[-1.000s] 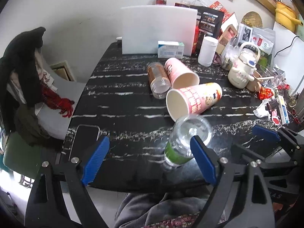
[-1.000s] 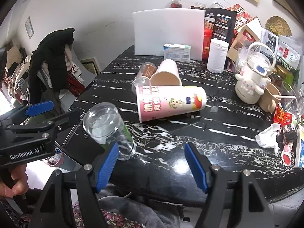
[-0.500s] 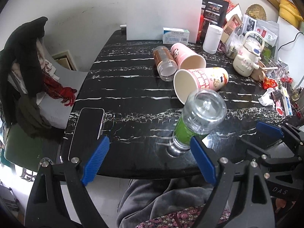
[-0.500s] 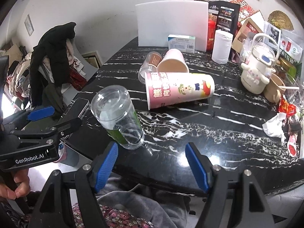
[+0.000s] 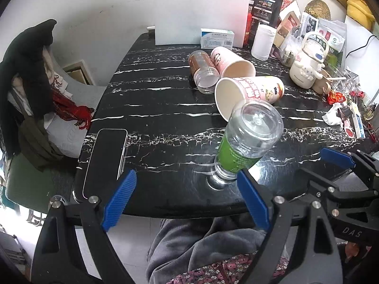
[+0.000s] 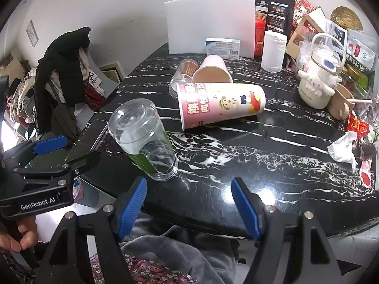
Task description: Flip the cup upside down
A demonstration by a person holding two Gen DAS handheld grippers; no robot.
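A clear plastic cup with a green label (image 5: pixel 246 139) stands upside down, rim on the black marble table (image 5: pixel 165 108), near the front edge; it also shows in the right wrist view (image 6: pixel 144 139). A pink paper cup with a cartoon print (image 5: pixel 248 92) (image 6: pixel 220 104) lies on its side behind it. A second pink paper cup (image 5: pixel 232 62) (image 6: pixel 212 71) and a clear cup with a brown label (image 5: pixel 202 71) (image 6: pixel 183 74) lie on their sides further back. My left gripper (image 5: pixel 187 198) is open and empty, just in front of the clear cup. My right gripper (image 6: pixel 189 203) is open and empty, to the cup's right.
A black phone (image 5: pixel 104 158) lies at the table's front left corner. A white board (image 5: pixel 201 14), small box (image 5: pixel 216 37), white roll (image 5: pixel 263 40), white kettle (image 5: pixel 305 68) and packets crowd the back and right. A chair with dark clothes (image 5: pixel 26 75) stands left.
Both grippers have drawn back toward the table's front edge and away from the clear cup. The cup stays upside down on the table.
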